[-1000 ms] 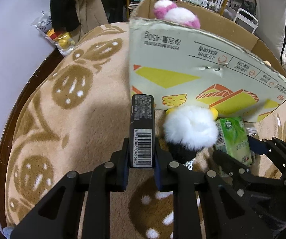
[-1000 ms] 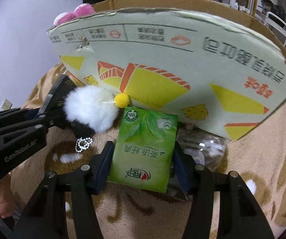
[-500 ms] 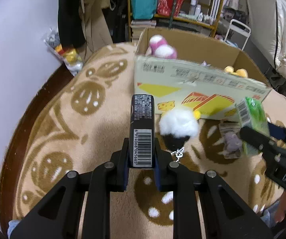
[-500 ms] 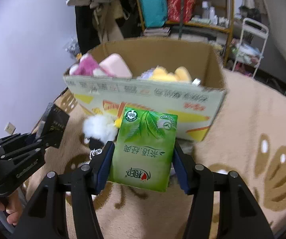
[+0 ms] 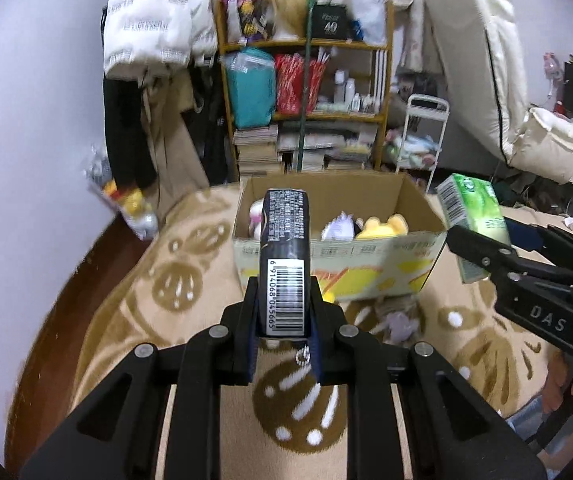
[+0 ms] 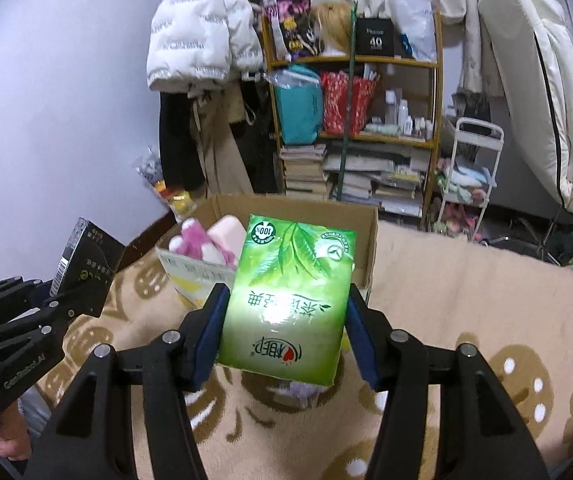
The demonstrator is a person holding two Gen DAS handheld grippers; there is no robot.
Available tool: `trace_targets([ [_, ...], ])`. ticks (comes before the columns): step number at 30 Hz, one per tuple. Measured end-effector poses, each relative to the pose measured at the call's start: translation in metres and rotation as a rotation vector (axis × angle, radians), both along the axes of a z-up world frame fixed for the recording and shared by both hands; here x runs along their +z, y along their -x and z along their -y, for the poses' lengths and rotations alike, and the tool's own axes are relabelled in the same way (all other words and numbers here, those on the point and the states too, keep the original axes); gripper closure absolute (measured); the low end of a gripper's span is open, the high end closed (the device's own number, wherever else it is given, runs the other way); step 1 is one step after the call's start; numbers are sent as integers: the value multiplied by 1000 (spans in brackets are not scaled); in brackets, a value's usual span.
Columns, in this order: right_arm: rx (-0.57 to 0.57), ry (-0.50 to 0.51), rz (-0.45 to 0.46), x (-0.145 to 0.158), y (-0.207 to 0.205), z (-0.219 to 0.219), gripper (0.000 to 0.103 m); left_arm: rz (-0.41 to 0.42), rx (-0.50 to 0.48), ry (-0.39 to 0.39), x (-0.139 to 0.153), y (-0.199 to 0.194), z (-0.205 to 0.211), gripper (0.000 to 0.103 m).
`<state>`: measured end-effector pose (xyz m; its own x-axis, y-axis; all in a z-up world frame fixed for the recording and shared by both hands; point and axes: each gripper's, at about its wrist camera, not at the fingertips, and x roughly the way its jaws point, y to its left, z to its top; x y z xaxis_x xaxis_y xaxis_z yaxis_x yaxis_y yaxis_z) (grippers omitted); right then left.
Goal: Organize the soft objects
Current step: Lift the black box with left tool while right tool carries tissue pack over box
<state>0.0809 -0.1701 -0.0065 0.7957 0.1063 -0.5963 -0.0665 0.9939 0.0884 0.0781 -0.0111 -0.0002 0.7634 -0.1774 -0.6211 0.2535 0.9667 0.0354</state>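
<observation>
Your left gripper [image 5: 284,312] clamps a dark tissue pack [image 5: 284,264] edge-up, barcode toward you. Beyond it an open cardboard box [image 5: 338,256] sits on the beige patterned rug [image 5: 190,280], holding a yellow plush [image 5: 382,226] and a pink-white plush [image 5: 255,216]. To the right, your right gripper [image 5: 498,248] grips a green tissue pack [image 5: 472,216] beside the box's right edge. A small grey plush [image 5: 402,322] lies on the rug before the box.

box front [image 5: 366,268] centre: partly hidden behind dark pack [image 5: 284,264] | keyring charm [image 5: 303,356] lower centre: mostly hidden by left tongs [image 5: 283,330] | box interior [image 6: 298,216] centre: largely covered by green pack [image 6: 290,304] | shelf items [image 6: 398,116] upper right: too small to identify
</observation>
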Motion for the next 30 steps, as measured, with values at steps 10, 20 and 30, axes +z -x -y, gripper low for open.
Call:
trace_targets([
  [10, -5, -40, 100, 27, -3, 9, 43, 78, -7, 17, 30, -9, 7, 83],
  [20, -3, -82, 141, 37, -17, 17, 43, 152, -38, -26, 45, -31, 31, 83],
  [30, -22, -141, 126, 19, -53, 31, 43, 183, -60, -43, 36, -61, 45, 83],
])
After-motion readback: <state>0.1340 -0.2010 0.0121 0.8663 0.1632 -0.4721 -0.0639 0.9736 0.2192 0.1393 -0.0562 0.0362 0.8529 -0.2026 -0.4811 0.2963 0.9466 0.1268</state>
